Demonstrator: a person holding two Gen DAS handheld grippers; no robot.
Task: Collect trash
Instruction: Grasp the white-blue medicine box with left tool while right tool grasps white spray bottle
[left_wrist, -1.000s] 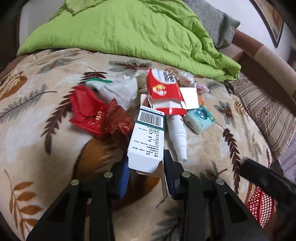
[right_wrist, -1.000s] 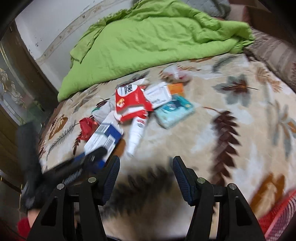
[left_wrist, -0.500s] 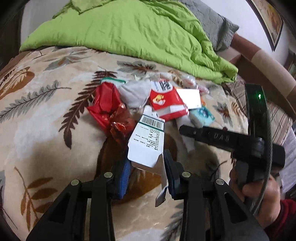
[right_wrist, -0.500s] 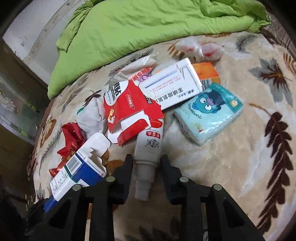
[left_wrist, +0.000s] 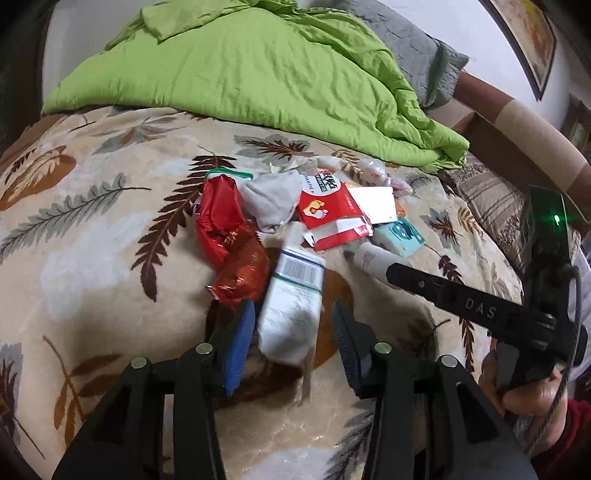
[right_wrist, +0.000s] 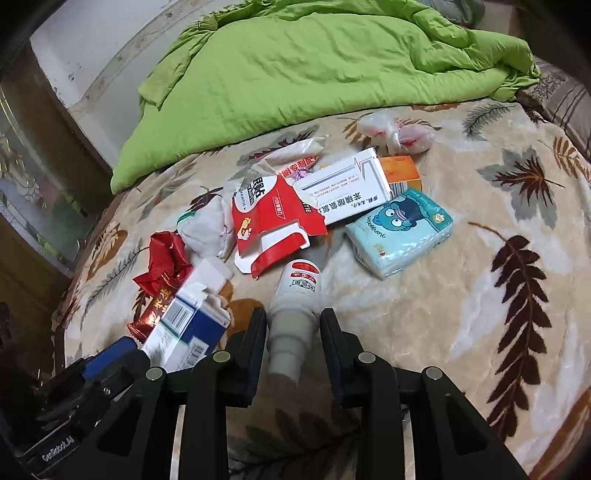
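While the left gripper (left_wrist: 293, 343) has its jaws opening, a white box (left_wrist: 293, 295) with a barcode lies between them, and neither blue pad presses on it; the box looks blurred. Its far end lies against a crumpled red wrapper (left_wrist: 229, 240) on the left. The right gripper (right_wrist: 293, 332) has its jaws clamped on the grey cap end of a white bottle (right_wrist: 295, 299), whose red-labelled body points away toward the heap. Just beyond the bottle lies a torn red and white carton (right_wrist: 273, 221), with a long white box (right_wrist: 347, 188) and an orange box (right_wrist: 400, 170) behind it, and a pale blue tissue pack (right_wrist: 400, 232) to the right. A grey cloth (right_wrist: 207, 229) sits left of the carton. All of it rests on a beige leaf-patterned blanket (right_wrist: 480, 295), with a green quilt (right_wrist: 314, 66) bunched at the far side.
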